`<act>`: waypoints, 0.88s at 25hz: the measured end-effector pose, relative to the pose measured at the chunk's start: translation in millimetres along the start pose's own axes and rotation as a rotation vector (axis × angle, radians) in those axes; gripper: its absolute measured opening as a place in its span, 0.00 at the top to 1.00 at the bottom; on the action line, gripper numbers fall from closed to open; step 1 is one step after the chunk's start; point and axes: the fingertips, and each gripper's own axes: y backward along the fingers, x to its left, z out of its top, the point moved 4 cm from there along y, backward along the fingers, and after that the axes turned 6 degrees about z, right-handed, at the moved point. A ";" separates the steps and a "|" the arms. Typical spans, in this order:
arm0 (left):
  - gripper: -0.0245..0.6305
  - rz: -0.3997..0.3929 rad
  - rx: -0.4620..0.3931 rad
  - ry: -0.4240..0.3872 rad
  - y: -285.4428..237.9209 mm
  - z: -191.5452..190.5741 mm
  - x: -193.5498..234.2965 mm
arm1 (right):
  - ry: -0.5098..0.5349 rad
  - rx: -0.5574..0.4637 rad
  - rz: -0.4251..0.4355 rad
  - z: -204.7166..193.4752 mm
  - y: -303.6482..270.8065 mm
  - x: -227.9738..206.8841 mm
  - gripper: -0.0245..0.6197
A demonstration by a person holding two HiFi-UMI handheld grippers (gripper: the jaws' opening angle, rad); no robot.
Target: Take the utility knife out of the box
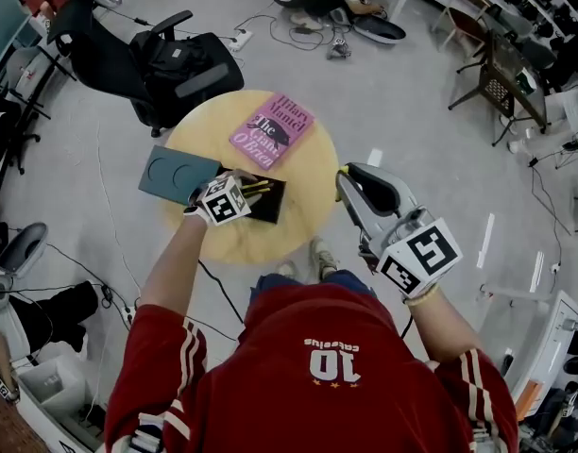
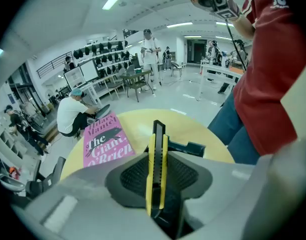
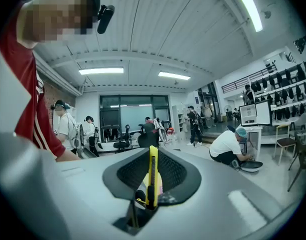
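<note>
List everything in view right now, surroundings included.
table: 1, round, pale yellow, centre of head view
book: 1, pink, on the table's far side
box lid: 1, dark teal, at the table's left edge
box: 1, black, open, on the table beside the box lid
utility knife: 1, yellow and black, held above the box
yellow tool: 1, thin, held off the table's right side; kind unclear
office chair: 1, black, on the floor beyond the table
left gripper: 1, grey, shut on the utility knife
right gripper: 1, grey, shut on the yellow tool
</note>
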 end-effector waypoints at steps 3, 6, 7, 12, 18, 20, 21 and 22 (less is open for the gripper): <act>0.77 0.055 -0.047 0.027 15.4 4.0 3.3 | 0.004 -0.013 0.000 4.0 0.5 -1.4 0.88; 0.77 0.118 -0.120 0.064 38.3 15.1 5.9 | 0.016 -0.020 0.000 8.4 1.0 -3.4 0.88; 0.77 0.142 -0.143 0.074 48.3 19.6 6.9 | 0.021 -0.019 0.000 8.5 0.2 -3.6 0.88; 0.77 0.269 -0.277 0.117 106.2 48.0 7.4 | 0.020 -0.008 0.028 2.5 -6.7 3.0 0.88; 0.77 0.391 -0.484 0.211 188.0 88.3 1.3 | 0.013 -0.024 0.056 3.3 -12.6 11.5 0.88; 0.77 0.425 -0.551 0.255 212.2 99.2 -2.8 | 0.010 -0.029 0.065 5.1 -13.2 15.3 0.88; 0.77 0.441 -0.586 0.290 224.3 105.1 -4.1 | 0.011 -0.032 0.069 7.2 -13.8 16.8 0.88; 0.77 0.454 -0.624 0.333 236.5 110.5 -5.1 | 0.014 -0.036 0.073 9.9 -14.6 18.3 0.88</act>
